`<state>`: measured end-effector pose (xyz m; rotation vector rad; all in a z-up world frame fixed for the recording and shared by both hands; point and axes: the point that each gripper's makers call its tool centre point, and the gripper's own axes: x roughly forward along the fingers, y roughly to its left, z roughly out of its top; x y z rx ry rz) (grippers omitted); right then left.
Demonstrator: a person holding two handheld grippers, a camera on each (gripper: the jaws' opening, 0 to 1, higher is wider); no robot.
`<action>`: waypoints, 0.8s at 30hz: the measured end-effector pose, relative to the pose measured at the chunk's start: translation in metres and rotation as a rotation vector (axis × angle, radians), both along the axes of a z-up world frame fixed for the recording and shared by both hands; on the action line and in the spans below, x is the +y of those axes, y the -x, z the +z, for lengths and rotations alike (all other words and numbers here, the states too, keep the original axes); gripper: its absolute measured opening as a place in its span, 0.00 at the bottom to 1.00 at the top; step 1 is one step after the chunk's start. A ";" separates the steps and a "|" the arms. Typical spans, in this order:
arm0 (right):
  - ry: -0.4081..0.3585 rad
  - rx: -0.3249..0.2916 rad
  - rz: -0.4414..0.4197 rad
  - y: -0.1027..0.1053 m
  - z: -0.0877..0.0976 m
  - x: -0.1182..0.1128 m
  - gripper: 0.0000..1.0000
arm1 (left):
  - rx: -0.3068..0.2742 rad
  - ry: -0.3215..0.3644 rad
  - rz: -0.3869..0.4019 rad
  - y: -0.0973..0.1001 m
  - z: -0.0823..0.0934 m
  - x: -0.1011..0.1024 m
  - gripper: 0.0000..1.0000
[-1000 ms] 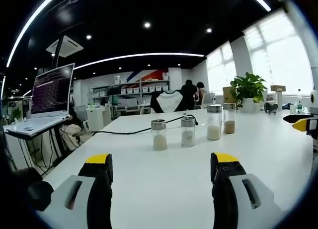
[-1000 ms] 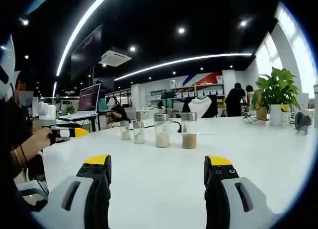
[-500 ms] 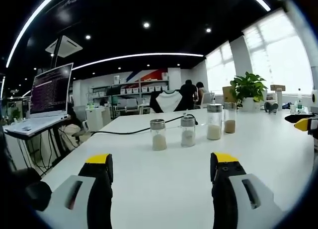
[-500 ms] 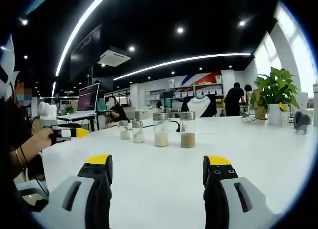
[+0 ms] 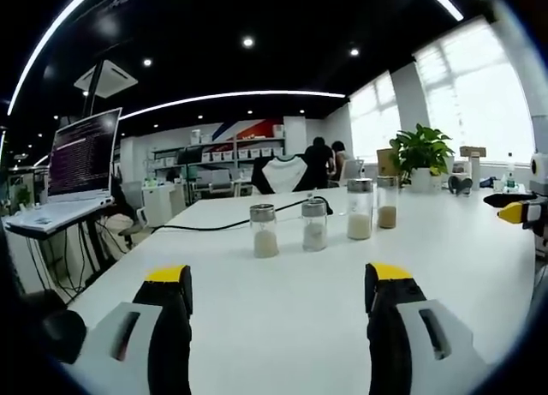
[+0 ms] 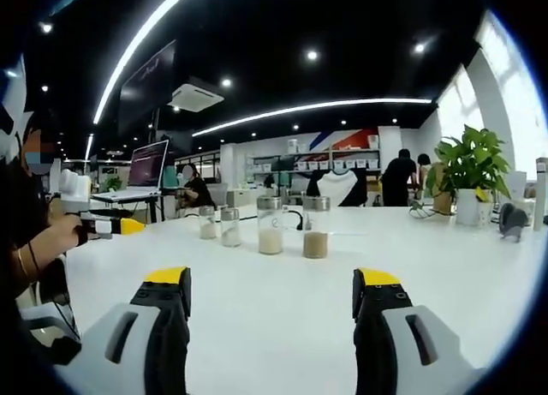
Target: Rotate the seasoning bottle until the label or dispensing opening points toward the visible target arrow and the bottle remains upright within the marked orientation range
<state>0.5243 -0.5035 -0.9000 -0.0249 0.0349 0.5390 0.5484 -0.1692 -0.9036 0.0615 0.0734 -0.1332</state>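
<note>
Left gripper view showed four seasoning bottles point(image 5: 265, 232) standing in a row on the white table point(image 5: 282, 309), well ahead of the left gripper point(image 5: 278, 296). They were clear glass with shiny metal caps and pale powder inside. No arrow could be seen. Both grippers had their jaws wide apart, holding nothing. The right gripper point(image 6: 271, 294) likely still had to reach a bottle, then turn it.

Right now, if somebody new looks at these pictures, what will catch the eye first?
Probably the four seasoning bottles in a row in the middle of the white table. Next, the left gripper and right gripper in the foreground, both open and empty.
</note>
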 end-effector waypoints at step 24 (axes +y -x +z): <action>0.071 0.019 -0.009 -0.003 -0.007 -0.004 0.85 | 0.016 -0.024 -0.008 -0.021 0.000 0.010 0.90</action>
